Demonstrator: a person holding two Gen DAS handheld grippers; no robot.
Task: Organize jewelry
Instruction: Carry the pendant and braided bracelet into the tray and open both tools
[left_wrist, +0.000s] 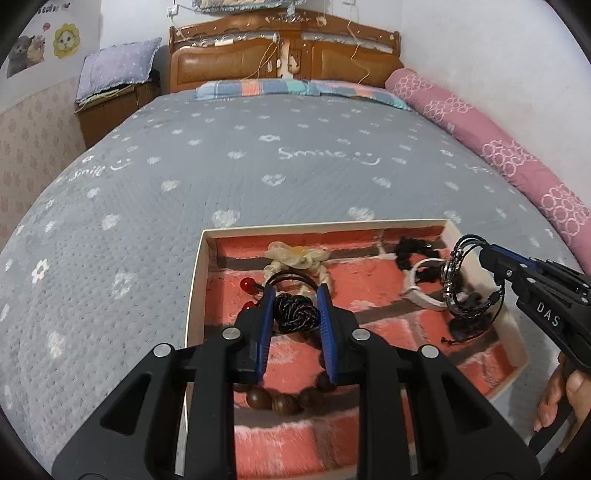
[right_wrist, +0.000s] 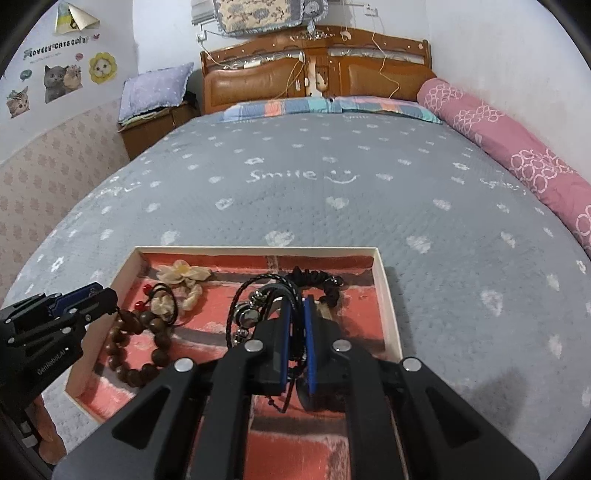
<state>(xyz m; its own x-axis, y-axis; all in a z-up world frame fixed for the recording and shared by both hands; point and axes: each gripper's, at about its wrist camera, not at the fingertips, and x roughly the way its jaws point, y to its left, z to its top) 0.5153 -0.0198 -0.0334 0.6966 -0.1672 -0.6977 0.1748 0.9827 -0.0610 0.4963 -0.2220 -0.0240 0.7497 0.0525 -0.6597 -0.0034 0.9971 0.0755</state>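
Two hand-held grippers hover over a shallow cream cardboard box lined with brick-printed paper, which sits on the near end of a grey quilted bedspread.

Nearest, in the left wrist view, the left gripper has its blue-padded jaws partly closed on a black-and-white braided cord knot. From the knot hangs a brown wooden bead bracelet, its beads draping onto the box floor at the near left. The beads look hard, smooth and fairly weighty — the cord is the sensible place to pinch, since round beads would likely slip.

To the right, the right gripper has its jaws fully closed on a bundle of black braided leather cords with silver metal beads, held above the right side of the box. The cords are soft and floppy and will swing; the metal pieces add weight at one end.

Farther in the box lie a cream fabric flower hair tie at the far left, red beads beside it, a white band and a black beaded string at the far right — all light and limp.

Beyond are a pink patterned bolster and a wooden headboard.
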